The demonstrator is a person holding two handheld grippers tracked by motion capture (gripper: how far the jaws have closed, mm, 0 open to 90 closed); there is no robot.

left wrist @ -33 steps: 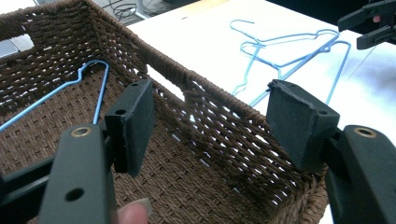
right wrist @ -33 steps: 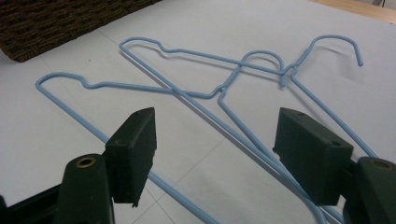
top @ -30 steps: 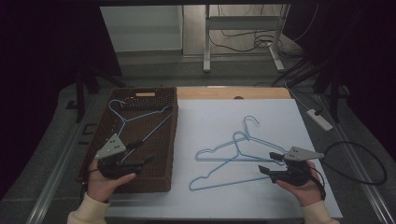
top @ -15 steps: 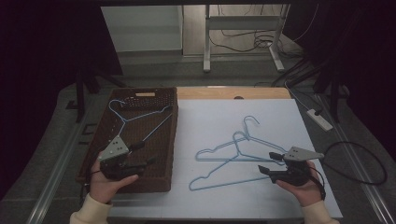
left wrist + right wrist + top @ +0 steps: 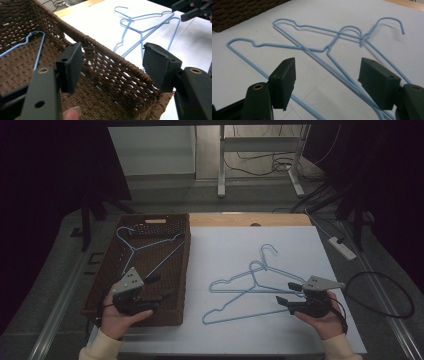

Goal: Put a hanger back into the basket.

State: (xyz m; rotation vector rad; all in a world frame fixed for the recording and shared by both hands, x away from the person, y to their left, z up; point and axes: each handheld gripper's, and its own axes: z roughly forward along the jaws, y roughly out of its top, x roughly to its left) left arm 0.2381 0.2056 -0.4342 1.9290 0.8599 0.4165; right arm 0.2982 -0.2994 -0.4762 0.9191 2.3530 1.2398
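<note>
A brown woven basket (image 5: 102, 285) stands at the table's left with one blue wire hanger (image 5: 131, 243) lying in it. Two more blue hangers (image 5: 250, 287) lie overlapped on the white tabletop (image 5: 225, 250). My left gripper (image 5: 161, 287) hovers open over the basket's near right corner, nothing between its pads. In the left gripper view its jaws (image 5: 112, 57) frame the basket wall (image 5: 110, 50), the basket's hanger (image 5: 37, 47) at left. My right gripper (image 5: 288, 294) is open just right of the two hangers. In the right gripper view it (image 5: 327, 72) straddles their lower wires (image 5: 342, 75) without touching them.
A wooden strip (image 5: 250, 219) edges the far side of the table. A white power strip (image 5: 342, 247) and a black cable loop (image 5: 380, 295) lie off to the right. In the left gripper view the other gripper (image 5: 192, 10) shows at top right.
The left gripper has edged slightly right and toward the basket's near end. The right gripper and all three hangers have stayed put.
</note>
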